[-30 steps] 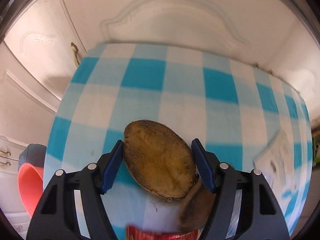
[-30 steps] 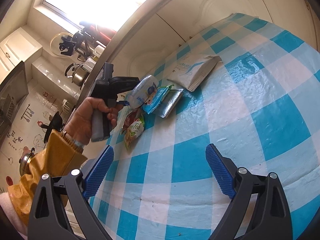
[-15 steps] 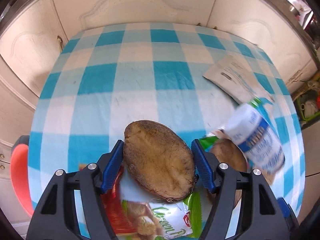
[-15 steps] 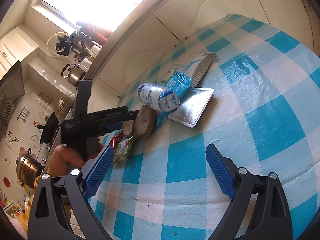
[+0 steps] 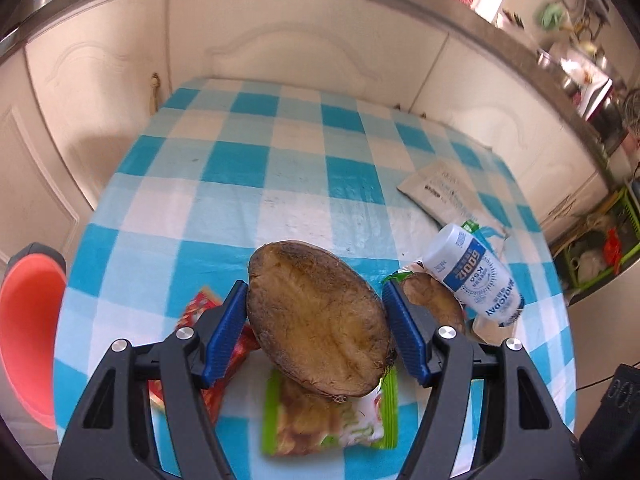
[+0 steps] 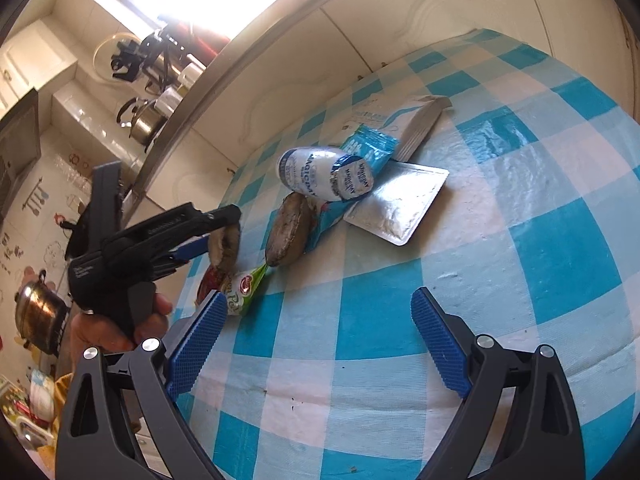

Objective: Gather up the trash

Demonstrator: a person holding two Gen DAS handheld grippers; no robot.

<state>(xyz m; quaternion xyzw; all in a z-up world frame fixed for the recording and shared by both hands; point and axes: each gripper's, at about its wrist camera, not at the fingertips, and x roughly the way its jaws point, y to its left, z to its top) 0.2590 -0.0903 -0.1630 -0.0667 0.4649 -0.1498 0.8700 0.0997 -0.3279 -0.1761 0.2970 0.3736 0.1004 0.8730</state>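
Here my left gripper point(image 5: 316, 336) has its blue fingers point(image 5: 226, 334) clamped on a halved potato point(image 5: 316, 324). My right gripper point(image 6: 316, 344) gapes wide, touching nothing above the checked tablecloth point(image 6: 520, 264).

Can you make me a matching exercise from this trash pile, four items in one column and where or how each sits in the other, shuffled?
Items:
1. potato half
2. white bottle
3. silver pouch
4. green snack bag

States:
A. flat on the cloth, under the held piece
B. lying on its side atop the pile
C. clamped in the left gripper
D. flat, shiny, beside the blue wrapper

Pairs: 1-C, 2-B, 3-D, 4-A
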